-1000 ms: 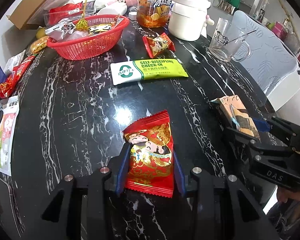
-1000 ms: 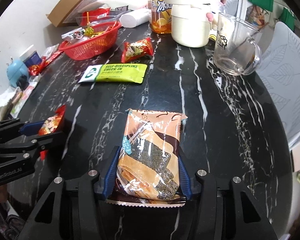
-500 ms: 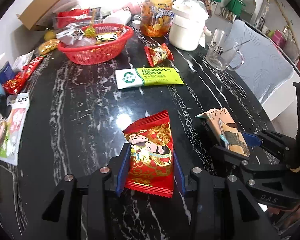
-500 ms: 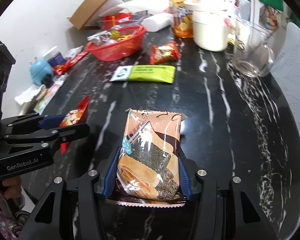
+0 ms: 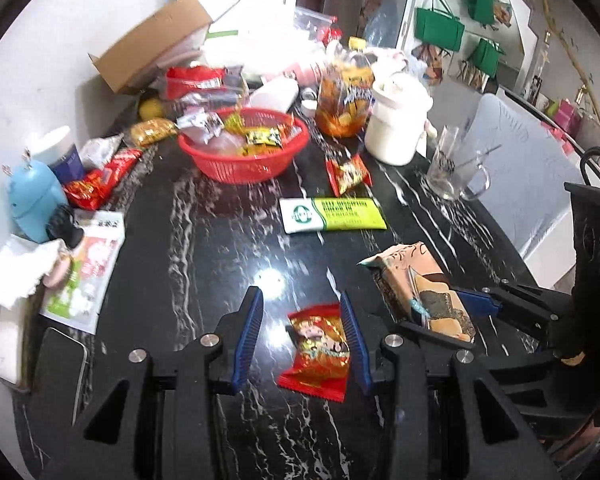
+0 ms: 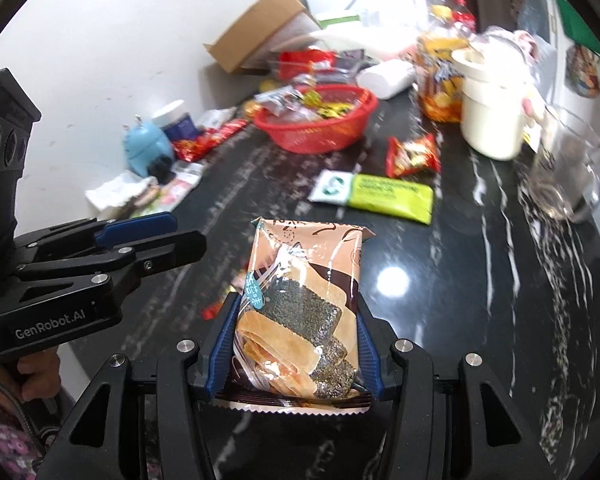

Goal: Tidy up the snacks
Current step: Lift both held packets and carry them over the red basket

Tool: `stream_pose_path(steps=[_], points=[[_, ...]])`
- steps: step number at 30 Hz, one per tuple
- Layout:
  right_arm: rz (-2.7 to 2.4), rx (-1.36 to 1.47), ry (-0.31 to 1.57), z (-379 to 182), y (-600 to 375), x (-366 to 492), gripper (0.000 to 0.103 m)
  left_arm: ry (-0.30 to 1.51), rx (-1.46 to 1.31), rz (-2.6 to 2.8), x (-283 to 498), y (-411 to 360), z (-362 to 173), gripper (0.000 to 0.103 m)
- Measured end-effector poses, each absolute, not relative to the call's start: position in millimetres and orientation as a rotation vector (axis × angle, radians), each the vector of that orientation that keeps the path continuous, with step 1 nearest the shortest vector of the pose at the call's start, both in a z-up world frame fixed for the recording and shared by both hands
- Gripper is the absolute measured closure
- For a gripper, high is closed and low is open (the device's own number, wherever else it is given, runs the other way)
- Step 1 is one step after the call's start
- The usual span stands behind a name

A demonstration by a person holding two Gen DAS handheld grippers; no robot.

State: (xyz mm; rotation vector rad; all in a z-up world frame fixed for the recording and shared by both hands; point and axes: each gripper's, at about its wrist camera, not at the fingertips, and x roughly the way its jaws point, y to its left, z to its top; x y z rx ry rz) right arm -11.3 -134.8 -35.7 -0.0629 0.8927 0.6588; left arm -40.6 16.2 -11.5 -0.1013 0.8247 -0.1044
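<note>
My left gripper [image 5: 302, 312] is open; the red snack packet [image 5: 319, 350] lies loose on the black marble table [image 5: 204, 248], close to the right finger. My right gripper [image 6: 296, 320] is shut on a tan seaweed-cracker packet [image 6: 304, 300], held above the table; it also shows in the left wrist view [image 5: 420, 292]. A red basket [image 5: 244, 150] with several snacks stands at the back, also in the right wrist view [image 6: 320, 120]. A green-and-white packet [image 5: 332, 214] and a small red packet [image 5: 348, 172] lie in front of the basket.
A white pot [image 5: 400, 124], an orange drink bottle [image 5: 346, 92] and a glass mug [image 5: 452, 168] stand back right. A blue figurine [image 5: 32, 200], loose packets, tissue and a phone [image 5: 58, 364] line the left edge. A cardboard box [image 5: 156, 44] is at the back.
My left gripper has opened and let go of the red packet, which now lies lower on the table. Both grippers have lifted and tilted up. The right gripper still holds the cracker packet.
</note>
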Motion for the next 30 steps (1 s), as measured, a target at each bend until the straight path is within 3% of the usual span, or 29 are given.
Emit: stream_pose_path(steps=[30], points=[[0.530, -0.004, 1.022, -72.8, -175.1, -1.0, 0.051, 1.091, -0.095, -0.193, -13.7, -10.1, -84.3, 0.063]])
